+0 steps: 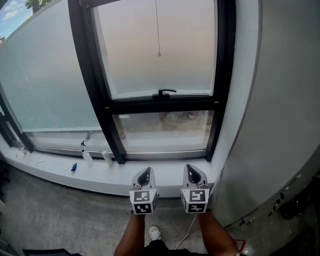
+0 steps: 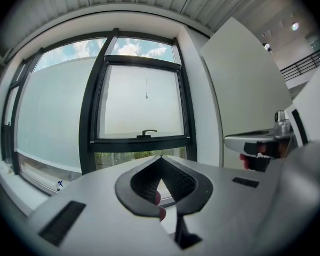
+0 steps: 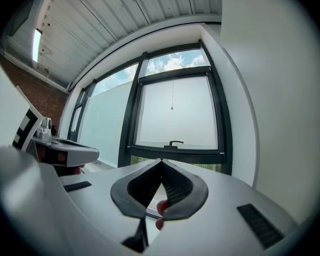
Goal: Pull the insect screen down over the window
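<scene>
Daylight enters a black-framed window (image 1: 96,89) above a white sill (image 1: 58,172); the grey floor (image 1: 53,217) is possibly concrete.

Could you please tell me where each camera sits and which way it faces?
Head view: on the person's head, looking down at the window; left gripper, right gripper, forearms show.
Left gripper view: on that gripper, facing the window along shut jaws; right gripper at right.
Right gripper view: likewise; left gripper at left.
Shared: all show the window handle.

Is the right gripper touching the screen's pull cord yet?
Apart. In the head view the right gripper sits low near the sill, jaws shut and empty, while the pull cord hangs high against the upper pane.
</scene>
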Motion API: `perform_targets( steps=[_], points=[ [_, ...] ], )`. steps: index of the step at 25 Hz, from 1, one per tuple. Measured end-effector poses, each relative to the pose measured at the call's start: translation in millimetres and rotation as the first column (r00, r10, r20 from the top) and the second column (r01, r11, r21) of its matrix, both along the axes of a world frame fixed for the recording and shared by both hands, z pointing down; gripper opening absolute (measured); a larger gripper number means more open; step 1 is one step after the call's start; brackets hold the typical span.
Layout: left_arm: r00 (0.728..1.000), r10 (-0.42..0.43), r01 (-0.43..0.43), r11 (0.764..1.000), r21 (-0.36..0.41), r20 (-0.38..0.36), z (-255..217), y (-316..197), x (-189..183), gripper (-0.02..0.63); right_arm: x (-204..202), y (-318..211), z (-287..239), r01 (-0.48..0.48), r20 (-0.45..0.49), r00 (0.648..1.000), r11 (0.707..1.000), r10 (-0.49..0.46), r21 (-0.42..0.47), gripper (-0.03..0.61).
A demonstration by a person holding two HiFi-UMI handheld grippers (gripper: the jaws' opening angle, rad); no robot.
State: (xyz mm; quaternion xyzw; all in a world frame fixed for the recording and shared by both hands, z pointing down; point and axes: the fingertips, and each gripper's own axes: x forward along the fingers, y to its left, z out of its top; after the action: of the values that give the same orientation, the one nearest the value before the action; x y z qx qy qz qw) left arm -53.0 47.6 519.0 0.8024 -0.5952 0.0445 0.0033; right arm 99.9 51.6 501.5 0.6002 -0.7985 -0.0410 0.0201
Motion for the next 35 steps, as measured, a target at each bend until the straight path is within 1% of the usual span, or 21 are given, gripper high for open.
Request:
perform_targets(
  steps=[6,12,21,24,28,35],
  points=[
    [1.0,-0.005,0.005,1.0,0.009,-0.01,-5,-20,-9,0.002,-9,-25,2,0.0,-0.012,1.0,1.0,0.0,-0.008,0.003],
    [1.0,-0.013,0.013,1.0,-0.002,-0.011,-6,-50,-24,0.003,-19,-55,1,-0.007,-0.013,1.0,1.0,0.007,-0.013,0.003],
    [1.0,0.02,-0.02,1.0,-0.008,-0.01,-8,-113,-26,0.002,-28,-109,-7,-0.023,-0.027,0.999,0.999,0.022,-0.022,0.003],
    [0.999,0.033,-0.033,0.999,-0.008,-0.005,-10,-134,-27,0.002,-30,-131,-11,-0.032,-0.017,0.999,0.999,0.031,-0.017,0.003],
    [0.999,0.04,-0.04,0.999,-0.012,0.01,-10,-155,-32,0.003,-38,-154,-8,-0.032,0.002,0.999,0.999,0.032,-0.032,0.003],
    [0.999,0.045,-0.045,0.999,-0.012,0.008,-10,-190,-45,0.003,-48,-186,-8,-0.048,-0.013,0.999,0.998,0.048,-0.036,0.003]
  ],
)
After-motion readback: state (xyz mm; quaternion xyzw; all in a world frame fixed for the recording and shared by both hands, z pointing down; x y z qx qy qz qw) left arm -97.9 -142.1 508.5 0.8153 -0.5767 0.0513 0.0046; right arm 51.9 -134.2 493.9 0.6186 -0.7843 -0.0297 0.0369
